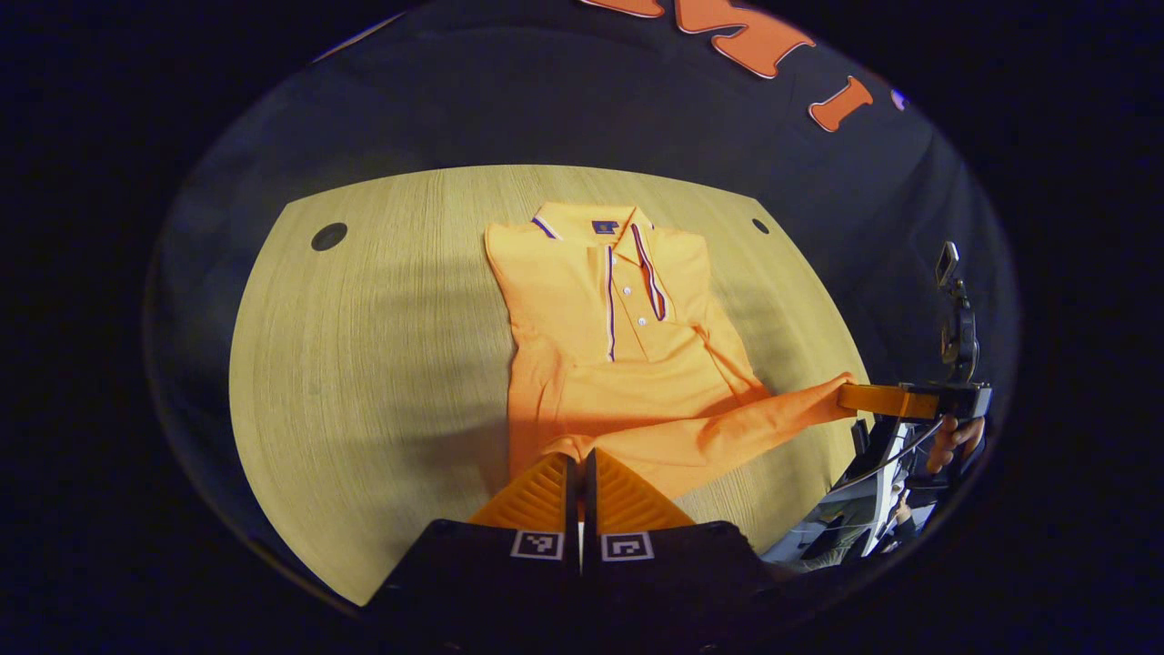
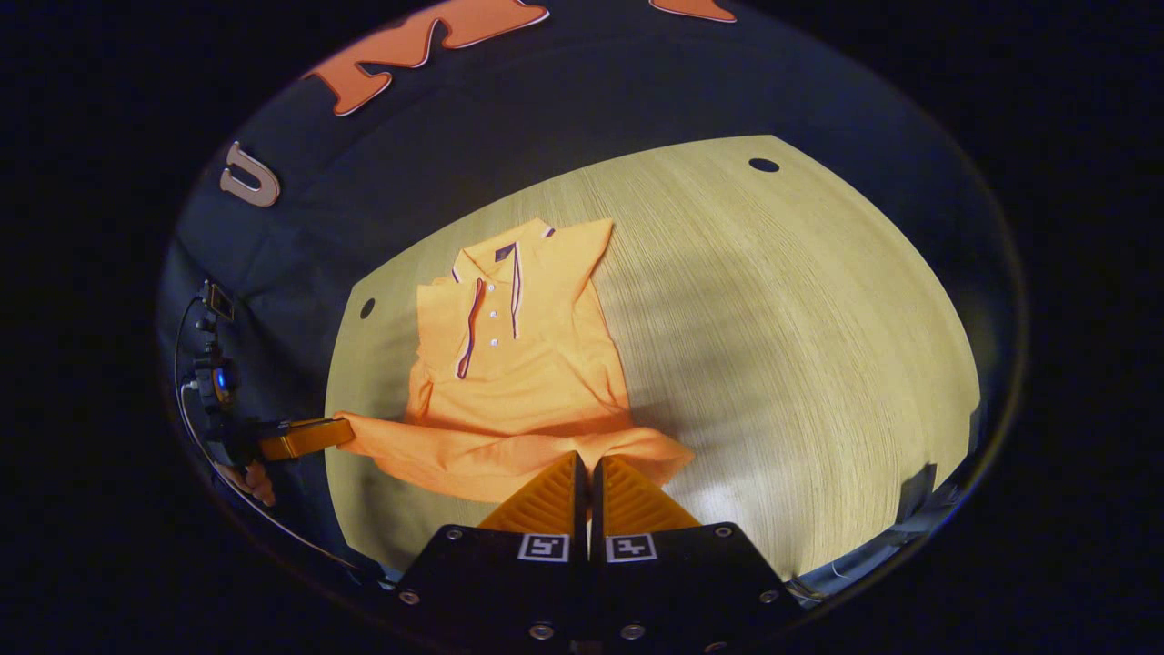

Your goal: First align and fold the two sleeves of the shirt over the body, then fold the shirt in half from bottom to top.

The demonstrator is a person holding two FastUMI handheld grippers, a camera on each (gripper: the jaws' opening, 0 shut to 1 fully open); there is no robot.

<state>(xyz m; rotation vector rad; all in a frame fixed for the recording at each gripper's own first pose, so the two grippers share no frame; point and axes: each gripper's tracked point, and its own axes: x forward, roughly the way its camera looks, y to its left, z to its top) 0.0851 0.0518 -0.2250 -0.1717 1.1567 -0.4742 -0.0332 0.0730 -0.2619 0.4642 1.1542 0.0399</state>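
An orange polo shirt (image 1: 627, 355) lies face up on the wooden table (image 1: 364, 364), collar at the far side and sleeves folded in over the body. My left gripper (image 1: 579, 459) is shut on one corner of the bottom hem. The right gripper (image 1: 847, 397), held by a hand (image 1: 955, 437), pinches the other hem corner, and the hem stretches between them, raised off the table. In the right gripper view the shirt (image 2: 518, 364) has its hem clamped by my right gripper (image 2: 589, 462), with the left gripper (image 2: 348, 430) gripping the far corner.
The table has round cable holes near its far corners (image 1: 328, 236) (image 1: 760, 226) (image 2: 764, 165). Bare tabletop (image 2: 773, 318) spreads on both sides of the shirt. The dark booth wall stands behind the table.
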